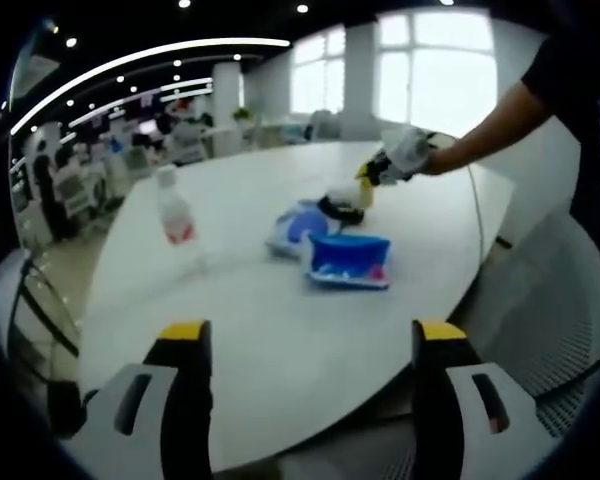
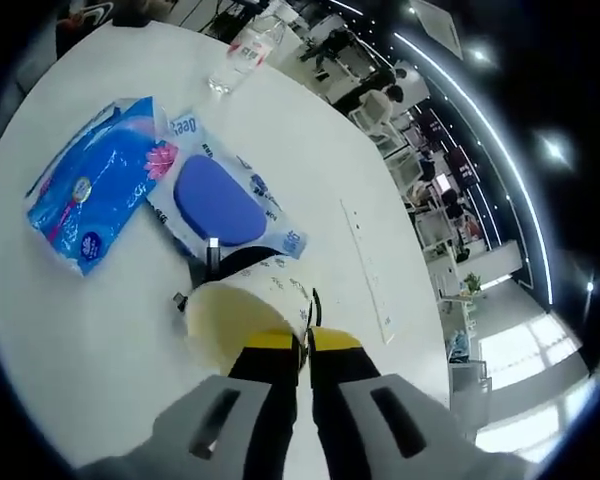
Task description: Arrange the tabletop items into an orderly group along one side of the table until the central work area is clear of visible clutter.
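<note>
Right gripper view: right gripper (image 2: 302,345) pinches the rim of a paper cup (image 2: 245,310) beside the wipes (image 2: 225,205), blue pack (image 2: 95,195) and bottle (image 2: 242,52) on the table (image 2: 60,380). Cup looks light, crushable; rim hold suits, gently. Left gripper (image 1: 310,335) hangs spread, empty.

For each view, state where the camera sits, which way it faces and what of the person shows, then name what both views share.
Left gripper view: rides the left claw, open, held low at the white table's near edge; faces across to a window; shows the person's outstretched arm holding the right claw.
Right gripper view: rides the right claw, shut on a paper cup's rim; looks steeply down at the table; none of the person's body shows.
Shared: water bottle, blue tissue pack, wipes pack.
</note>
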`<state>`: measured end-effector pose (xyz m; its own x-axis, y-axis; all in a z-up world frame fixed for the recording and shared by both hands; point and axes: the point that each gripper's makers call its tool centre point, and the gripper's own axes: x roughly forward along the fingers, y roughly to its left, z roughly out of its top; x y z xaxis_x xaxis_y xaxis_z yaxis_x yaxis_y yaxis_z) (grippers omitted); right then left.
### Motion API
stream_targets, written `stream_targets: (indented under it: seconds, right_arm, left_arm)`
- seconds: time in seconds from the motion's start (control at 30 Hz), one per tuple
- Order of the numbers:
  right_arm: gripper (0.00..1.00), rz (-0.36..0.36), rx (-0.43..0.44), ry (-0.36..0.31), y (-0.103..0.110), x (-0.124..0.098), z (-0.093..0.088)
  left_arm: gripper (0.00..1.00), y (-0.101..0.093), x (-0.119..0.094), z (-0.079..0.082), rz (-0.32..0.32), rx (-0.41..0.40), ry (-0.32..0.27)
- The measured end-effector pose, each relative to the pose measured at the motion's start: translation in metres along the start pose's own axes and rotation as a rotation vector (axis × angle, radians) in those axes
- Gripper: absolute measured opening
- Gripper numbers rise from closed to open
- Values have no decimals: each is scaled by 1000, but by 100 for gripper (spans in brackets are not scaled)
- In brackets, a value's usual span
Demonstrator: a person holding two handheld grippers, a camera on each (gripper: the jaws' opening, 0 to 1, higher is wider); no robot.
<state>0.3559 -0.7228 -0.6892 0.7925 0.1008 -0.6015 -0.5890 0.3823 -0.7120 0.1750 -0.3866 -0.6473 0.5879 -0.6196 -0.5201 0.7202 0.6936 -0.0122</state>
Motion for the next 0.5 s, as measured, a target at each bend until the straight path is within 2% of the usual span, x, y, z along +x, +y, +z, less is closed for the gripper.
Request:
stream_targets:
  seconds: [0.13, 0.23, 0.5]
  right_arm:
    - [1, -7, 10, 0, -1, -4, -2]
    - [1, -14, 59, 0, -5, -8, -3]
    - [1, -18, 251, -25, -11, -12, -3]
  left_arm:
    - [78, -1, 0, 0, -3, 4, 0]
    - [78, -1, 0, 0, -4, 4, 5]
    - [78, -1, 0, 1, -7, 10, 0]
